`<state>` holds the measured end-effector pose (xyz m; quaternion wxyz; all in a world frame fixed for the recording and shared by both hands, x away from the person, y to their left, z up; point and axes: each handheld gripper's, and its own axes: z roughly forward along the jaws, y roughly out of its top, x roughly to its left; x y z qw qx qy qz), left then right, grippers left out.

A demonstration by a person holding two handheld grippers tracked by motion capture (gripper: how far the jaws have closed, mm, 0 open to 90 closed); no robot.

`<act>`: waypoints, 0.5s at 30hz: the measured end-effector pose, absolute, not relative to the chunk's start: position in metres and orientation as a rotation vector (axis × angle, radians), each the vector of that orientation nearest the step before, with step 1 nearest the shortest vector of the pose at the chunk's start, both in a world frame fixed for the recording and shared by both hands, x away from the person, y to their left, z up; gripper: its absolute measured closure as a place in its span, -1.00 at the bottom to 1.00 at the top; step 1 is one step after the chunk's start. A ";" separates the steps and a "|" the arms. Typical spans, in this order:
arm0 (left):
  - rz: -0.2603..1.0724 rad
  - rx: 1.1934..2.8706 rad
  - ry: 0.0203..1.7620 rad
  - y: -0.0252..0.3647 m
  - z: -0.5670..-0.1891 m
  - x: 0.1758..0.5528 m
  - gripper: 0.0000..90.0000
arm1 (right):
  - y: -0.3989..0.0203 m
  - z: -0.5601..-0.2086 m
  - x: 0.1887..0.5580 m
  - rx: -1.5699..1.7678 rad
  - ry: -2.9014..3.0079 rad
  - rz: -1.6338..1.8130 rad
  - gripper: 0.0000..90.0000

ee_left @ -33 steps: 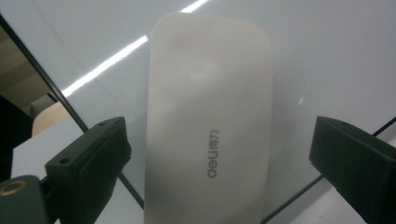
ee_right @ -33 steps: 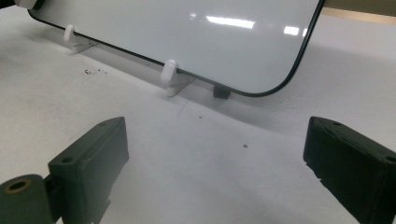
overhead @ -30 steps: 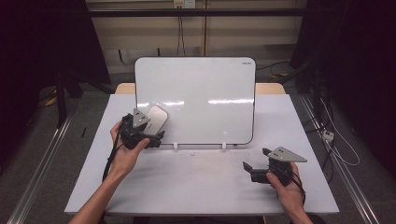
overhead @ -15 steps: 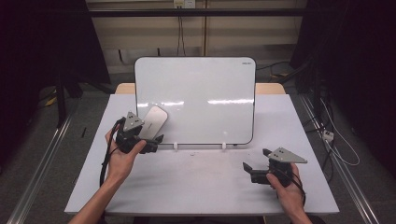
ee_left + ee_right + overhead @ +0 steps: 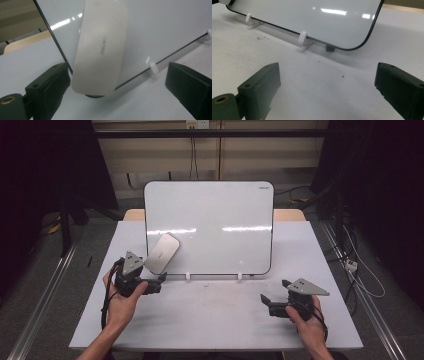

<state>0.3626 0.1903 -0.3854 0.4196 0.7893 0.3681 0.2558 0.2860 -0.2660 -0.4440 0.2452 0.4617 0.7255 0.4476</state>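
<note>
Where it leans on the whiteboard, the eraser looks pale, rounded, oblong.

White table seen from above, surface matte, faintly scuffed and speckled near centre. Wooden top edge exposed at far side, behind board. Whiteboard stood upright on far half of table, propped on two white clips at lower edge. Grey eraser set tilted against board's lower left corner, lower end at table level. Near half of table bare.
</note>
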 end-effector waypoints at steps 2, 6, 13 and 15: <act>0.642 1.984 0.924 0.192 -0.387 0.359 -0.88 | -0.266 -0.444 0.286 1.261 1.980 1.222 -0.86; 0.596 1.991 0.936 0.195 -0.392 0.353 -0.88 | -0.266 -0.444 0.286 1.262 1.979 1.220 -0.86; 0.595 2.002 0.952 0.200 -0.402 0.341 -0.88 | -0.265 -0.445 0.287 1.257 1.985 1.217 -0.86; 0.586 2.001 0.959 0.203 -0.404 0.338 -0.88 | -0.266 -0.445 0.287 1.261 1.985 1.218 -0.86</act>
